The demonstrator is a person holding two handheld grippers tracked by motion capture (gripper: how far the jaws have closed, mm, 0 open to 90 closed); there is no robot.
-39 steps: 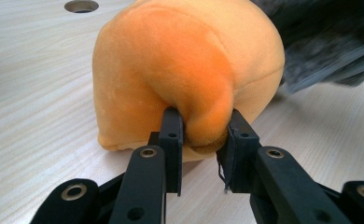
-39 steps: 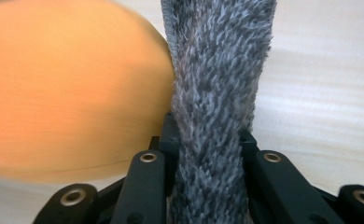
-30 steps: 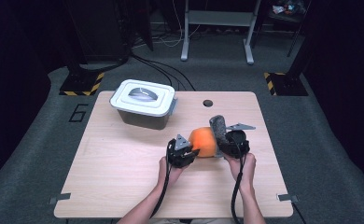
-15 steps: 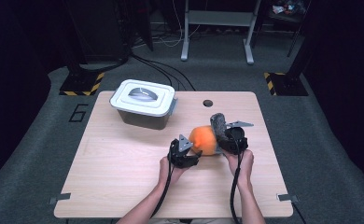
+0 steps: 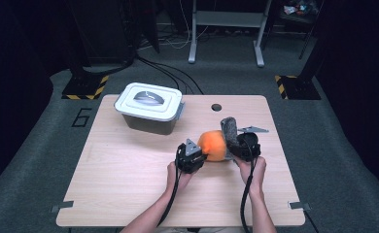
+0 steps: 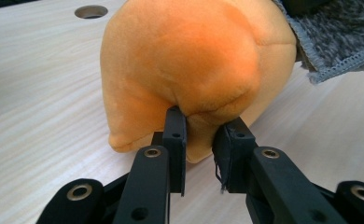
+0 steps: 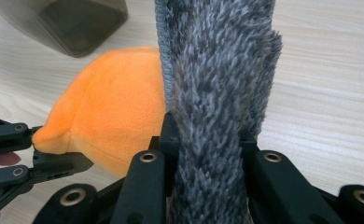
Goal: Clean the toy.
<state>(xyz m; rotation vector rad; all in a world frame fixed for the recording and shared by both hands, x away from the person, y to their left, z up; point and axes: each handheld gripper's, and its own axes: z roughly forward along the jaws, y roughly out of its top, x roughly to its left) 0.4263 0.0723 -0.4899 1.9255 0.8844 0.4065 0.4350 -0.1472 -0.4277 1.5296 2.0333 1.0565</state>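
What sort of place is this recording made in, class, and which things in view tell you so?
Probably a lab or recording studio, not a home. A lone wooden table stands on grey carpet with a painted number, black-and-yellow hazard-striped stand bases flank it, and cables trail across the floor among dark equipment.

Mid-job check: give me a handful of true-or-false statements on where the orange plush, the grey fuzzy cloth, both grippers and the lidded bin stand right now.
1. The left gripper pinches a fold at the bottom of the orange plush. True; its jaws have just been closing on that fold.
2. The right gripper is open and holds nothing. False: it is shut on the grey fuzzy cloth, which stands up between its jaws.
3. The lidded bin has its lid off. False: the white lid sits on it.
4. The orange plush lies between the two grippers on the table. True.
5. The plush sits inside the bin. False: it rests on the tabletop, apart from the bin.
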